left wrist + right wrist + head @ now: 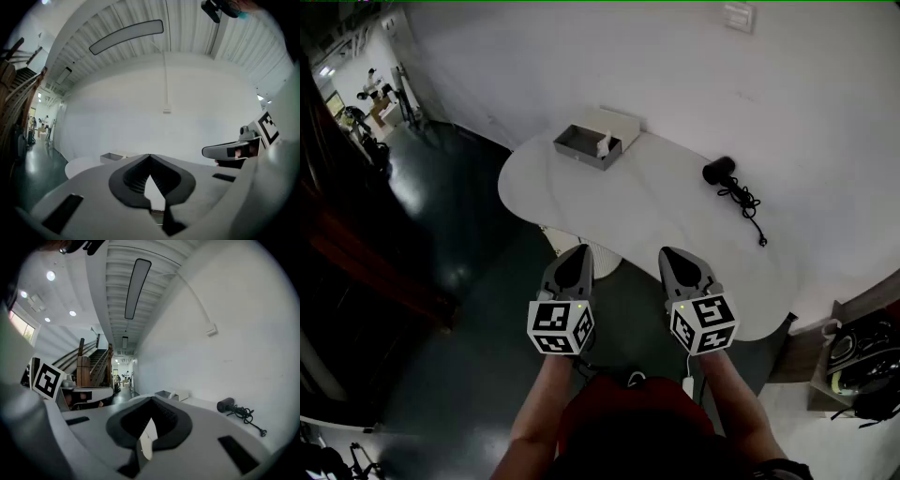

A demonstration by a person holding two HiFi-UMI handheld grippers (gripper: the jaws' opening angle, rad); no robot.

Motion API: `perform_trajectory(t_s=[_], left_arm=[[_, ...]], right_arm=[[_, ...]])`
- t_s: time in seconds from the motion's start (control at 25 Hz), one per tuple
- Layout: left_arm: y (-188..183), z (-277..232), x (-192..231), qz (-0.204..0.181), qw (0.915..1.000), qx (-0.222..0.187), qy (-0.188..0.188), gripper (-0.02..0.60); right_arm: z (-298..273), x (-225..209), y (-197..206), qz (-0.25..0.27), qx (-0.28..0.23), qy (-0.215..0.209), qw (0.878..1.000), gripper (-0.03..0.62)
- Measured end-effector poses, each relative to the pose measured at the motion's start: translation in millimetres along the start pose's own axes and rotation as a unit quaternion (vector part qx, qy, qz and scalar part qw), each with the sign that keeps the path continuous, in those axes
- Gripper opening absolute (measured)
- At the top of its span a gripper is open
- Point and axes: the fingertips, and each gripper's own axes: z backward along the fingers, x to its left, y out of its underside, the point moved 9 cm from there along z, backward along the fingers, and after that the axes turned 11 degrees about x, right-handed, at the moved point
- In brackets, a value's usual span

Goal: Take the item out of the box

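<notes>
Judging the small white item from this far off, I take it to be light and probably stiff, though it is too small in every view to tell its material. It stands in the right end of the open grey box, which sits at the far left edge of the worktop near the wall, with a white lid just behind it. I would take hold of the item's upper part, across its narrow sides, and lift straight up. The box looks light enough to drag along, so pinning its wall may help. A black hair dryer with its cord lies well apart toward the right edge. The left gripper and right gripper hang over the near edge, both closed tip to tip and holding nothing.
</notes>
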Motion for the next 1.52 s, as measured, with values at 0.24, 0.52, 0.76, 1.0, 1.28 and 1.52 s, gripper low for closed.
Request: perform_trajectory(t_s=[0.24, 0.52, 0.76, 1.0, 1.28, 1.52], left_arm=[[3, 1, -2, 0.011, 0.9999, 0.002, -0.003, 0.020], [5, 0, -1, 0.023, 0.9995, 0.001, -0.020, 0.020], [0, -4, 0, 0.030, 0.9990, 0.007, -0.031, 0.020], [-6, -16, -1, 0.025, 0.9991, 0.008, -0.035, 0.021], [-6, -41, 10, 0.026, 0.9987, 0.017, -0.040, 0.021], [-5, -77, 39, 0.023, 0.9988, 0.020, -0.039, 0.021]], right_arm=[[-3, 1, -1, 0.003, 0.000, -0.010, 1.000, 0.012], [-10, -5, 1, -0.008, -0.008, -0.027, 1.000, 0.014], [-13, -12, -2, -0.005, -0.006, -0.032, 0.999, 0.014], [-20, -21, -2, -0.003, 0.002, -0.035, 0.999, 0.014], [-41, -30, -10, -0.008, 0.005, -0.034, 0.999, 0.014], [-80, -39, -11, -0.007, 0.012, -0.026, 1.000, 0.014]])
